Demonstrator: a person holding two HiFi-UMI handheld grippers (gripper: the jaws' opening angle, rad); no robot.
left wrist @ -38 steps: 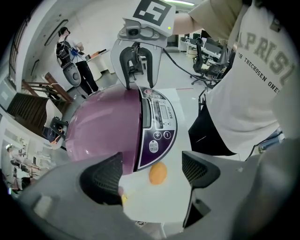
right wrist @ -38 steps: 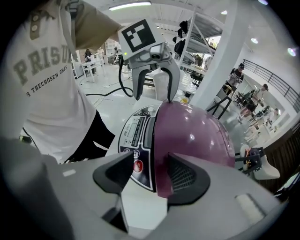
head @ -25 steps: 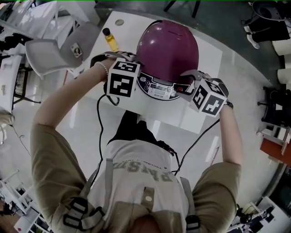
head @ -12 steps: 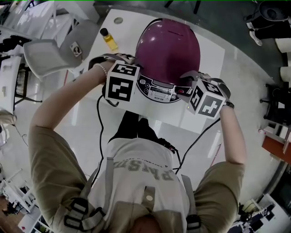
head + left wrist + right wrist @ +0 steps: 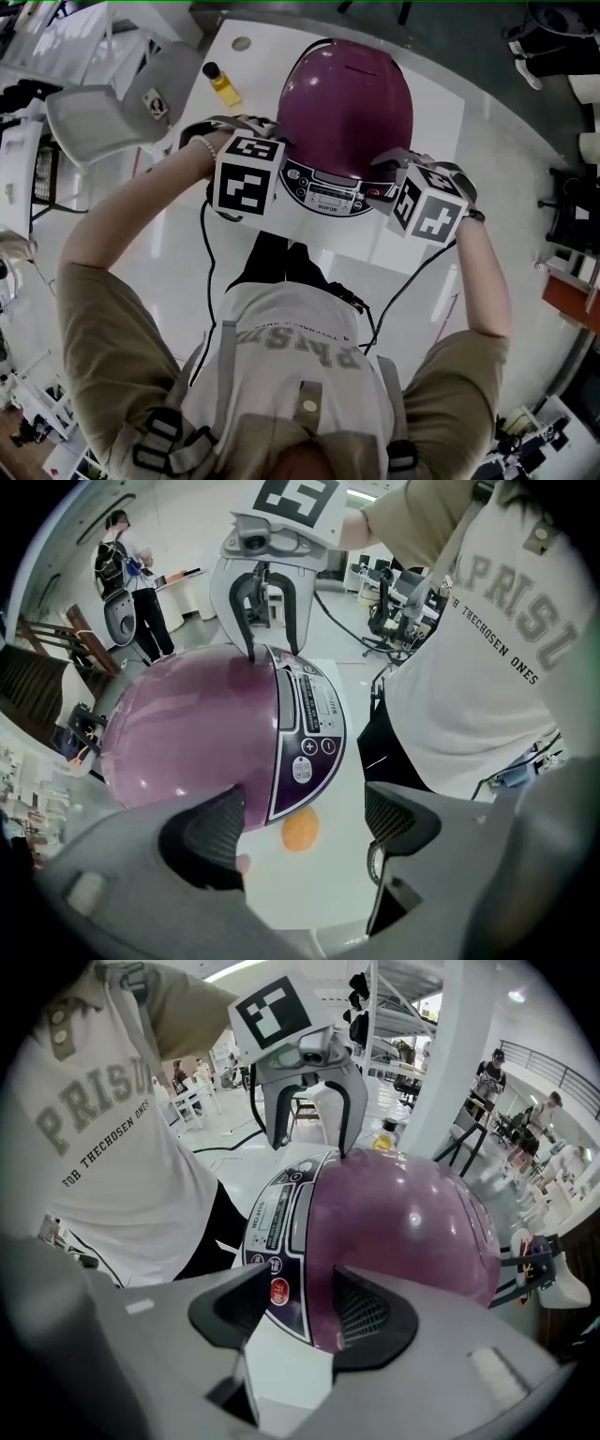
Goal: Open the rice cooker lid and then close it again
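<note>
Rice cooker [image 5: 347,103] sits on the white table [image 5: 309,230] with its purple lid down, its control panel [image 5: 323,187] facing the person and its front-to-back axis running straight away from them. Left gripper [image 5: 305,829] points steeply down at the panel's left, jaws wide apart over bare table. Right gripper [image 5: 305,1312] points steeply down at the panel's right; its jaws, now half apart, have just been closing around the corner bearing the red button [image 5: 279,1290], and no firm clamp is evident.

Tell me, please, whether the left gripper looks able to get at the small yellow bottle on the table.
Probably yes: the bottle stands on bare table just beyond the left gripper, beside the rice cooker, with nothing between them, and the jaws stand wide apart and empty.
</note>
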